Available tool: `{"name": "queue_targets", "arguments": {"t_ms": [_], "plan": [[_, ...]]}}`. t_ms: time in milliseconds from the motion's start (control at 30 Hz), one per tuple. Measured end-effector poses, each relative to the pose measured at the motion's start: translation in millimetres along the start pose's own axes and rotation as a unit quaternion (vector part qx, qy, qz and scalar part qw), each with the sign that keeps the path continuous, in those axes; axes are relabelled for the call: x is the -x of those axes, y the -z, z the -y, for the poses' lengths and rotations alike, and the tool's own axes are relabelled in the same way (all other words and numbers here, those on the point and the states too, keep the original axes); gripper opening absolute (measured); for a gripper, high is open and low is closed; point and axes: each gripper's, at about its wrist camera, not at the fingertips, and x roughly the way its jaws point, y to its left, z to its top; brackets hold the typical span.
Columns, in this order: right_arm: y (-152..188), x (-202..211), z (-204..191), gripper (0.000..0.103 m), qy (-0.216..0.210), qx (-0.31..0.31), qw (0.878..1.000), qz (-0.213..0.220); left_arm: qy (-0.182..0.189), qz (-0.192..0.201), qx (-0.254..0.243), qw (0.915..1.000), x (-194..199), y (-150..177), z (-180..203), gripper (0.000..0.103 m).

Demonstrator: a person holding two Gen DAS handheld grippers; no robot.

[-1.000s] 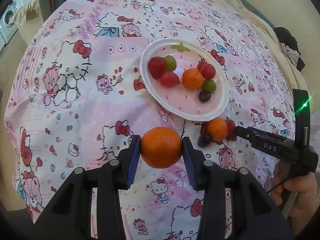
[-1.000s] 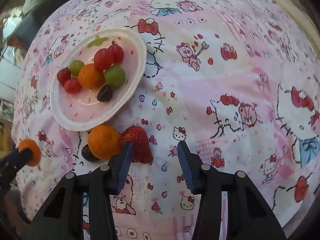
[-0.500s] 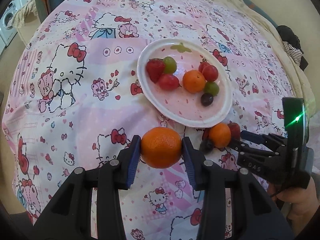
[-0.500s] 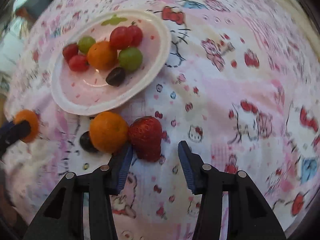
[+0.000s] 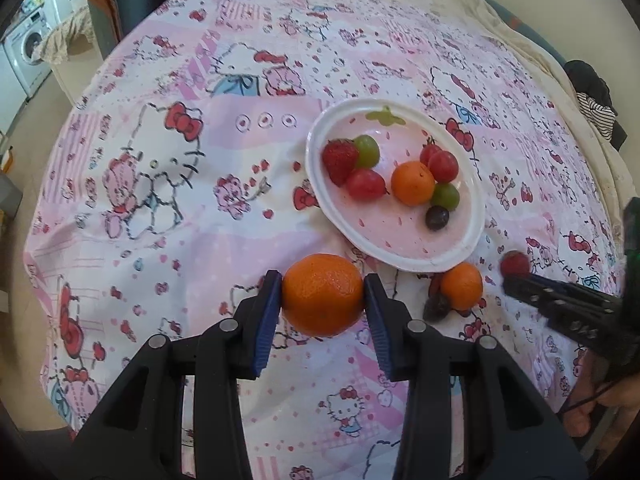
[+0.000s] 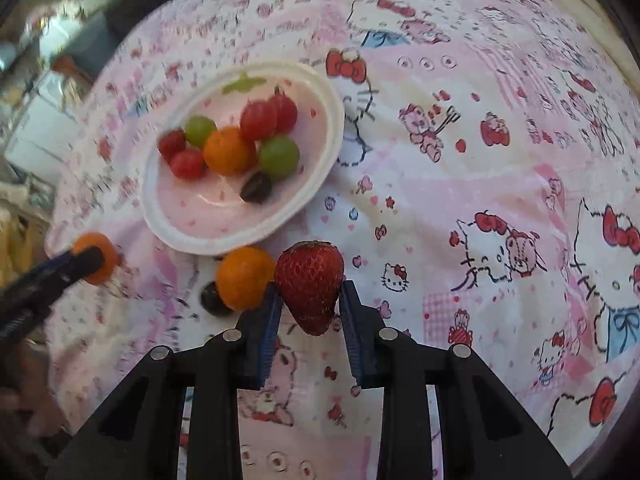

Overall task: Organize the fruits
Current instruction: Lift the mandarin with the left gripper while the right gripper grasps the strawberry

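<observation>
1. Fruits are split three ways: several on the plate [image 5: 476, 216] (strawberry, grapes, cherry tomatoes, a small orange), two loose on the bed sheet [image 5: 160, 208] just beside the plate's near rim, and two held in the grippers.
2. Left gripper [image 5: 323, 300]: jaws closed on a mandarin [image 5: 322, 294], gripped at its widest part and clear of the sheet, short of the plate's near rim.
3. Right gripper [image 6: 310, 300]: jaws narrow, clamped on a strawberry [image 6: 310, 286] at its lower half, tip pointing down. The loose orange [image 6: 245, 277] touches or nearly touches the left finger; a dark grape [image 6: 212, 298] lies against that orange.
4. Risk, strawberry: soft fruit held near its taper may bruise under pressure or slip forward out of the jaws.
5. Risk, plate: already crowded towards its far side; round fruit released there could roll and knock others over the shallow rim.
6. Risk, surface: the sheet appears to be soft bedding, so the plate may tilt if pressed.
7. Risk, grippers: both converge on the same near rim and could collide.
</observation>
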Motion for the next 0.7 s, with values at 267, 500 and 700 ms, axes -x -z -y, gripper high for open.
{"name": "queue_targets", "arguments": {"t_ms": [267,500,700], "plan": [[-4.4,25.9,-3.5,0.031,-0.002,-0.016,0.998,0.056,-0.032,0.034,-0.017,0.9987,8.4,-0.9,-6.3,0.037],[-25.1,30.6,-2.9,0.031,-0.002,-0.014,0.997,0.077,-0.031,0.044,-0.004,0.9986,10.6,-7.5,-10.7,0.037],[-55.4,38.8,-3.5,0.031,-0.023,-0.007,0.994,0.106,-0.025,0.066,-0.034,0.9969,13.2,-41.7,4.8,0.037]]}}
